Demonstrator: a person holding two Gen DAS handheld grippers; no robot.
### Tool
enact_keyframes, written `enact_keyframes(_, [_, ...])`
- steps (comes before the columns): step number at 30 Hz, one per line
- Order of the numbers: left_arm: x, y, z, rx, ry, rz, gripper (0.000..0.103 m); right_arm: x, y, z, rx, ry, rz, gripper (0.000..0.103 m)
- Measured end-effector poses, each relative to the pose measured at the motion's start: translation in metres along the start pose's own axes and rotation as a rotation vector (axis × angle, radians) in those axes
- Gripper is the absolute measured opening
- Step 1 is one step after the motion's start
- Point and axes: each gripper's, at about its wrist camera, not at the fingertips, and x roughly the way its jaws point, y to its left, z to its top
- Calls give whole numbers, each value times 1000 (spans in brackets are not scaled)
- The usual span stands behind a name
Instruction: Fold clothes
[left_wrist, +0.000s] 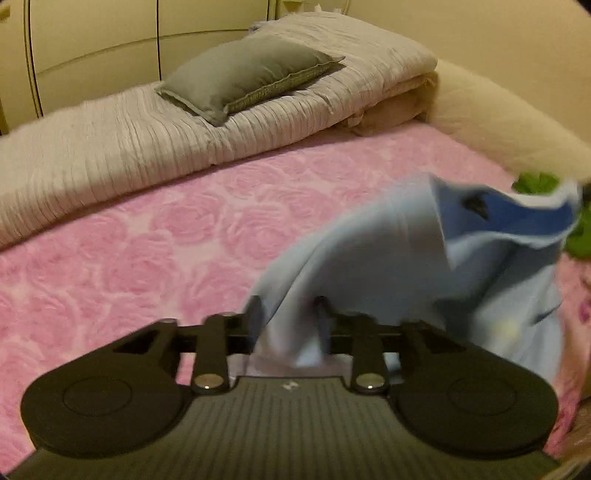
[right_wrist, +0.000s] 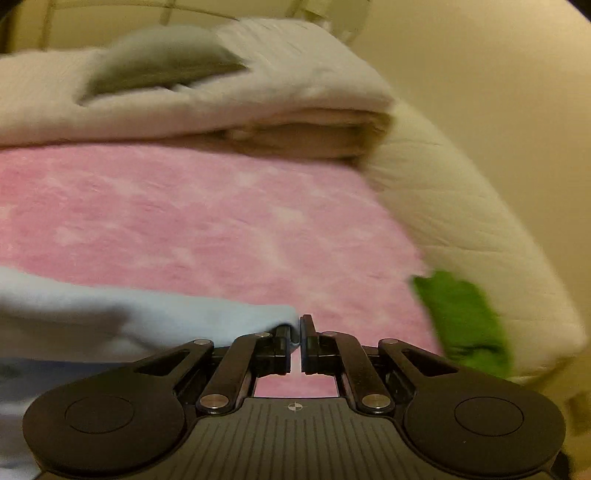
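Both sets of jaws are pinched on the same light blue shirt (left_wrist: 388, 258): your left gripper (left_wrist: 288, 314) has its fingers drawn in around a bunched fold of the cloth, which spills down between them and hides most of the fingertips, and your right gripper (right_wrist: 298, 328) has its jaws nearly together with only a thin edge of the shirt (right_wrist: 147, 317) clamped in the narrow gap. From your left wrist view, the shirt is lifted off the bed and stretches away to the right, its darker blue collar band showing near the far end, all of it blurred. From your right wrist view, the same cloth runs off to the left of the fingers, hanging low over the pink rose-patterned blanket (left_wrist: 166, 236) that covers the bed. A green garment (right_wrist: 465, 321) lies crumpled on the blanket's right edge, just beside the cream quilted mattress edge (right_wrist: 461, 221), and you can see a bit of it behind the shirt in the left wrist view too (left_wrist: 535, 182). At the head of the bed a folded pale grey duvet (left_wrist: 129, 136) carries a grey pillow (left_wrist: 243, 77) on top.
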Motion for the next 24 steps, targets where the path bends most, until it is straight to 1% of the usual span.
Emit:
enact_keyframes(1, [3,-2,-2,14,9,5,31,6,-9,-1,11,38,-11,3])
enact_keyframes(2, [6,-4,-4,27,18,11,31,14,-18,-5,39,85,3,3])
enact_keyframes(3, [12,-7,-10,61,49,13,31,21,-26,-10,62,129,15,3])
enact_keyframes(5, [24,-13,-19,119,101,6,32,35,-34,-25,68,196,30,3])
enact_keyframes(7, [38,-16,-24,157,142,2,32,40,-34,-37,46,225,42,3])
enact_keyframes(9, [52,-11,-22,135,166,1,34,45,-33,-49,24,253,55,3])
enact_keyframes(10, [59,-6,-20,101,180,-1,34,49,-30,-54,14,266,59,3])
enact_keyframes(13, [82,11,-16,-9,223,-8,41,61,-25,-66,-12,303,78,3])
enact_keyframes(15, [98,26,-14,-102,276,-36,46,69,-25,-72,-12,326,92,3])
enact_keyframes(16, [110,36,-16,-170,321,-82,48,73,-26,-74,-3,333,99,3])
enact_keyframes(19, [141,58,-29,-384,448,-213,48,83,-27,-80,16,354,113,3])
enact_keyframes(21, [134,59,-31,-392,430,-199,45,86,-26,-81,15,364,114,3])
enact_keyframes(22, [129,59,-32,-393,419,-190,34,86,-26,-80,17,364,114,3])
enact_keyframes(23, [125,59,-33,-394,408,-181,3,87,-27,-80,21,362,115,3])
enact_keyframes(24, [121,58,-34,-396,397,-172,1,86,-28,-77,29,350,116,3])
